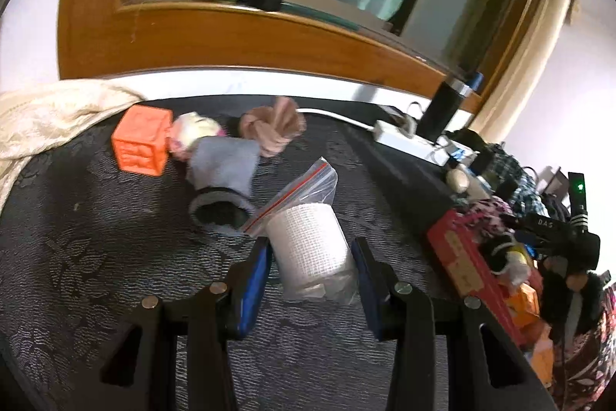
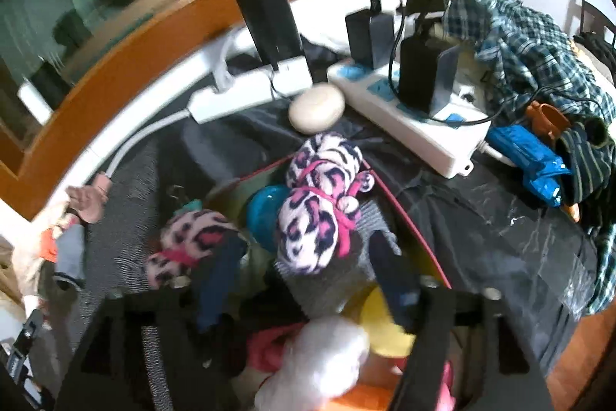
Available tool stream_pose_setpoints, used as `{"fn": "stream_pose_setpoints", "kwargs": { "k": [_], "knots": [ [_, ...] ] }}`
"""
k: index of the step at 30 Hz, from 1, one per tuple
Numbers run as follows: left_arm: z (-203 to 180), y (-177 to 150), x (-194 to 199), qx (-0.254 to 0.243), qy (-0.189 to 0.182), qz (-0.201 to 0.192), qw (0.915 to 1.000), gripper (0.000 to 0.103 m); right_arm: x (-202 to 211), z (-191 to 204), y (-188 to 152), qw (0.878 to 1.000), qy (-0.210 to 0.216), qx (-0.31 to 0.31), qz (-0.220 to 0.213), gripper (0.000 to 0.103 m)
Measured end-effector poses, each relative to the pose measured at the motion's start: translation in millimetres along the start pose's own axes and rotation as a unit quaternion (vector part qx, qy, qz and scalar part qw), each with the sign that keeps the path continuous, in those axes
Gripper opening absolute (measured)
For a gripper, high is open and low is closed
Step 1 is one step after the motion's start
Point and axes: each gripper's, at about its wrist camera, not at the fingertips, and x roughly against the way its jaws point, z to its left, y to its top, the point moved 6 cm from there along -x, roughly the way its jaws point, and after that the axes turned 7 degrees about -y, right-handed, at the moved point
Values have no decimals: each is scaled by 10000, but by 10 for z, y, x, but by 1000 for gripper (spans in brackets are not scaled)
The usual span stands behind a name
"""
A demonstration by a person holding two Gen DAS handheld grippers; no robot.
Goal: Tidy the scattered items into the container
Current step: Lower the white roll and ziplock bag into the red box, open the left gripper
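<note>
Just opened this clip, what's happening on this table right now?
A person with two handheld grippers is tidying loose items into a red box. The left gripper is open, its blue fingers either side of a white gauze roll in a zip bag on the dark tablecloth. The right gripper is over the box, around a pink leopard-print bundle; whether it grips is unclear. An orange cube and grey sock still lie out.

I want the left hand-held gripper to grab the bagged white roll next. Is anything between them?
Nothing visible: the bagged white roll already lies between the open fingers of the left hand-held gripper, on the dark cloth.
</note>
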Motion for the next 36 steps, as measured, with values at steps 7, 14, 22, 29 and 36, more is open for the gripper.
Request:
{"fn": "stream_pose_setpoints", "kwargs": {
  "k": [7,14,22,29,36],
  "knots": [
    [-658,-90,-136,-402,-496,226,9977,44,437,-246,-140,9980,250,-203,-550,76],
    [-1570,-256,-475,-975,-1143,645,9865,44,739,-605,-311,9948,393,-486,-804,76],
    [-2454,-363,-920,-1675,-1611,849,9689,44,1023,-913,-382,9912,319,-604,-1137,76],
    [-2564,-476,-1321,-1805,-1465,1177,9655,46,1012,-958,-404,9904,392,-639,-1161,76],
    [-2497,-425,-1185,-1753,-1531,1035,9670,77,960,-789,-446,9905,570,-591,-1106,76]
  ]
}}
